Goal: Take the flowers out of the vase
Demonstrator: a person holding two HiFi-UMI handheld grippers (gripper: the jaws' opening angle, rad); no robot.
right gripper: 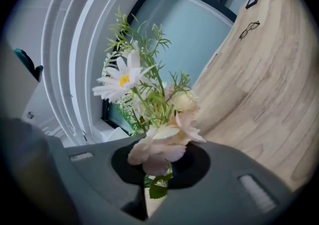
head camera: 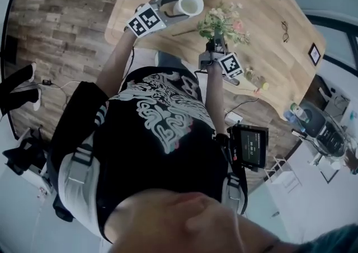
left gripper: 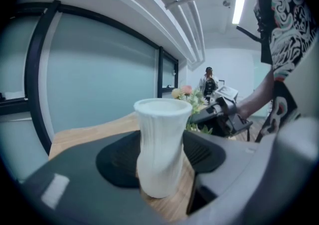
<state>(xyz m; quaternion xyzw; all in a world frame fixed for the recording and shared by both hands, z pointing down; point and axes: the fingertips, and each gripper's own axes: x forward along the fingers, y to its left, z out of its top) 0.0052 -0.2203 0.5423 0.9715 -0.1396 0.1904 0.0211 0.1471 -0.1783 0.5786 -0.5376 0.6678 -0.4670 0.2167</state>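
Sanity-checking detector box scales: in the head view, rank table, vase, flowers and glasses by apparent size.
1. table
2. flowers
3. vase
4. glasses
Flowers over vase is close, and nearness to the camera may skew it.

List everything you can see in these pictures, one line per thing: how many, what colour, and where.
ribbed ceramic vase: one, white, empty, between the jaws of the left gripper
bunch of mixed flowers: one, white, pink and cream with green sprigs, out of the vase, stems in the jaws of the right gripper
light wooden table: one, pale brown, below both grippers
pair of thin-framed glasses: one, dark, on the table
small framed picture: one, dark, at the table's edge
left gripper: one, grey, closed on the vase
right gripper: one, grey, closed on the stems
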